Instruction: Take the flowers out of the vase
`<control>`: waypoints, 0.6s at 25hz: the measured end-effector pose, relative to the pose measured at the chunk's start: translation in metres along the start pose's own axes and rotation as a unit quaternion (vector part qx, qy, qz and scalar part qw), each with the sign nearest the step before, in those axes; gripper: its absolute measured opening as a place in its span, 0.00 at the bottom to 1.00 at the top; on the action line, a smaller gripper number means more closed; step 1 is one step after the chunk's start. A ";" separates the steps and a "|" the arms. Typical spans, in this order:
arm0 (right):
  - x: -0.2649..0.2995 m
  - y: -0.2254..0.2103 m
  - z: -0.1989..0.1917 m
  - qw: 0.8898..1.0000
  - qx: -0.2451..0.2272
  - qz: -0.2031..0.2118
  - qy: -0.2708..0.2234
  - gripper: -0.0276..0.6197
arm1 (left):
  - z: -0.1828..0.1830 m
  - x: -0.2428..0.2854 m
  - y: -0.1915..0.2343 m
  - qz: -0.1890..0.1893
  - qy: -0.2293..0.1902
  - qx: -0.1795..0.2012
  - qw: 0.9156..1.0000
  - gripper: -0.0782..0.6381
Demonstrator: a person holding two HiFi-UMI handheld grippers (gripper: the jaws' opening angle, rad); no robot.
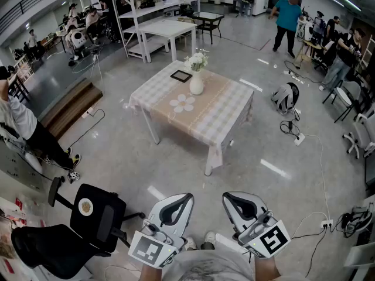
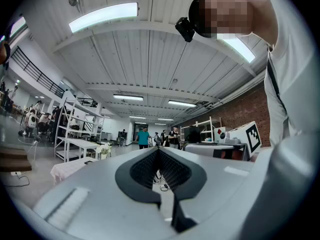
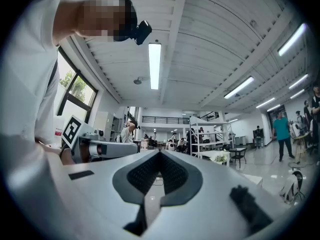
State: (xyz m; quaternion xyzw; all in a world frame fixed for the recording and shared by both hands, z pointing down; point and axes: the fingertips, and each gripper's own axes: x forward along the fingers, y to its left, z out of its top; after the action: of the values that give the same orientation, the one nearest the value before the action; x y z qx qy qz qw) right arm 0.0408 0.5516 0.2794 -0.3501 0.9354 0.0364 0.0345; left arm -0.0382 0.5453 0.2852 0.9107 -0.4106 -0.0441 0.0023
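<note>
Left tool (image 1: 185, 199) and right tool (image 1: 228, 198), closed, well apart from table (image 1: 234, 107), floor (image 1: 187, 163) between.

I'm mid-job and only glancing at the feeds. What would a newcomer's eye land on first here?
First, the checked table standing alone mid-floor in the head view, with a white vase of flowers on its far side. Next, the left tool and right tool at the bottom edge, side by side, both shut and empty, well short of the table.
</note>
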 end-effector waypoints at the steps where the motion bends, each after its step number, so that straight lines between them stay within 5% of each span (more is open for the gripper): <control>1: -0.002 -0.003 0.000 1.000 0.000 0.000 -0.001 0.07 | -0.001 0.003 -0.002 0.000 0.001 0.000 1.000 0.12; 15: -0.015 -0.029 0.001 1.000 0.001 0.013 -0.006 0.07 | -0.001 0.031 -0.018 0.016 0.002 -0.004 1.000 0.12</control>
State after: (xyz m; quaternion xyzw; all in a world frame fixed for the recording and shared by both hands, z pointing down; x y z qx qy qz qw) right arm 0.0709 0.5395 0.2781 -0.3373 0.9398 0.0381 0.0402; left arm -0.0044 0.5336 0.2833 0.9041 -0.4251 -0.0440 0.0072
